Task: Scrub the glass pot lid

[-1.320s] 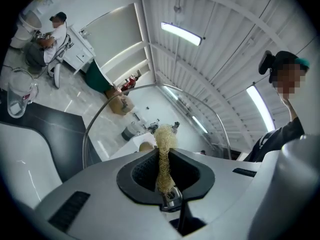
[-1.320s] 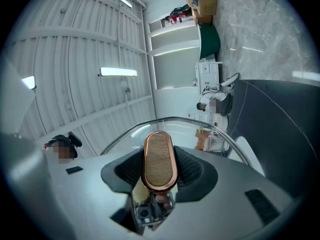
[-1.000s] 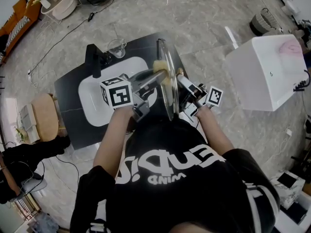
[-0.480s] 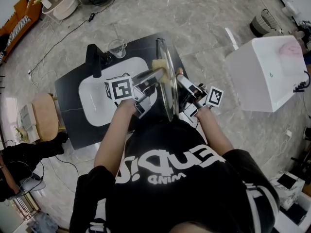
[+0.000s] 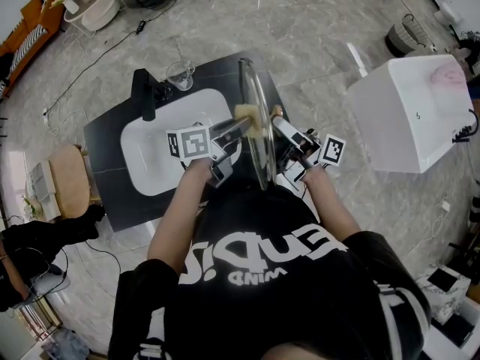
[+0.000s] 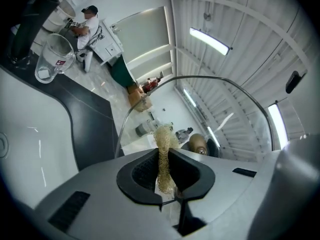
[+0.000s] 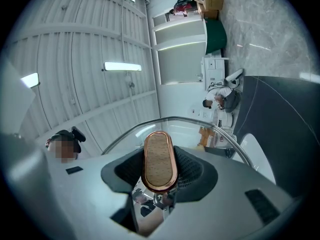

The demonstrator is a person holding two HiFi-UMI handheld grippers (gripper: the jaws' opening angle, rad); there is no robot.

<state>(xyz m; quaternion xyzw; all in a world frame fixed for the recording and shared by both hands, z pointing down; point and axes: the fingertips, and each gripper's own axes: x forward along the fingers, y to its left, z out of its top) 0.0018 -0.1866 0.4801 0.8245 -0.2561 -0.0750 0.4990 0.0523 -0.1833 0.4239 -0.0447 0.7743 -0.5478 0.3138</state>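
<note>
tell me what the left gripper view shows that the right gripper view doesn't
Only the left gripper view: the left claw shut on a gold mesh scrubber, plus a glass mug and black tap. Only the right gripper view: the right claw clamping the lid handle. Both: the glass lid with its curved rim, the white sink and the dark counter.

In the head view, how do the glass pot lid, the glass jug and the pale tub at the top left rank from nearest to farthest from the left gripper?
From the left gripper:
1. Glass pot lid, right beside it on its right, standing on edge.
2. Glass jug, up and to the left, on the black counter.
3. Pale tub, far off in the top left corner.
</note>
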